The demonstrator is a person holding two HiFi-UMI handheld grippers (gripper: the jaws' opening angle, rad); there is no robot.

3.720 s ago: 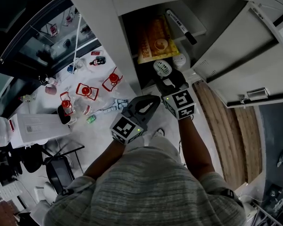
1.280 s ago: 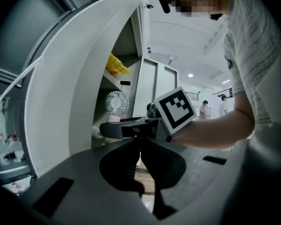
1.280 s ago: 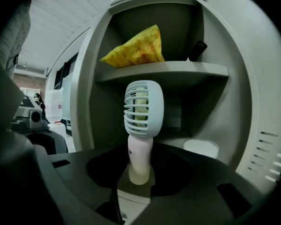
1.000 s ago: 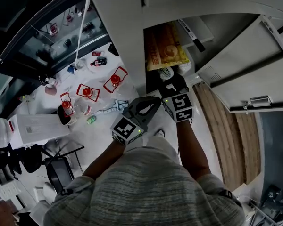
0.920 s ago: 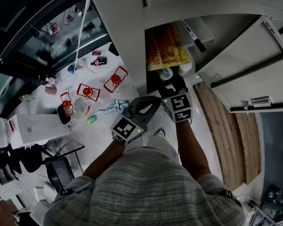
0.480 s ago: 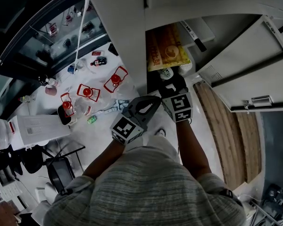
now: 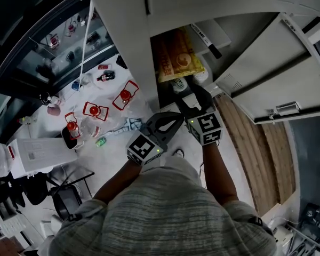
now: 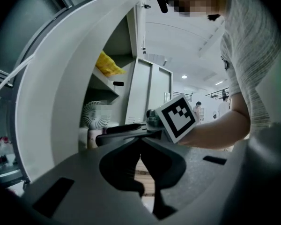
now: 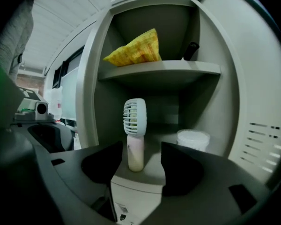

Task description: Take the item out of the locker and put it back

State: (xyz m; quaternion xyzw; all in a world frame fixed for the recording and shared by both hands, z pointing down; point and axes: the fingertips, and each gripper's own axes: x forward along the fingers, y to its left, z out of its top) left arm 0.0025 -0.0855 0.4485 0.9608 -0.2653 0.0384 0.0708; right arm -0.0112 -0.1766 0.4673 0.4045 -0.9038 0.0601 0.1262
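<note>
White fan (image 9: pixel 134 125) upright on locker floor (image 9: pixel 153 170), untouched between right gripper's (image 9: pixel 140 149) just-opened jaws.

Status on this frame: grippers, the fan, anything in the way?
Right gripper: jaws just opened, fan between them, not pressed. Fan upright on the lower shelf. Left gripper shut, empty. White tub beside the fan, clear of it.

No readable text, yellow packet (image 7: pixel 176 56) print too blurred
</note>
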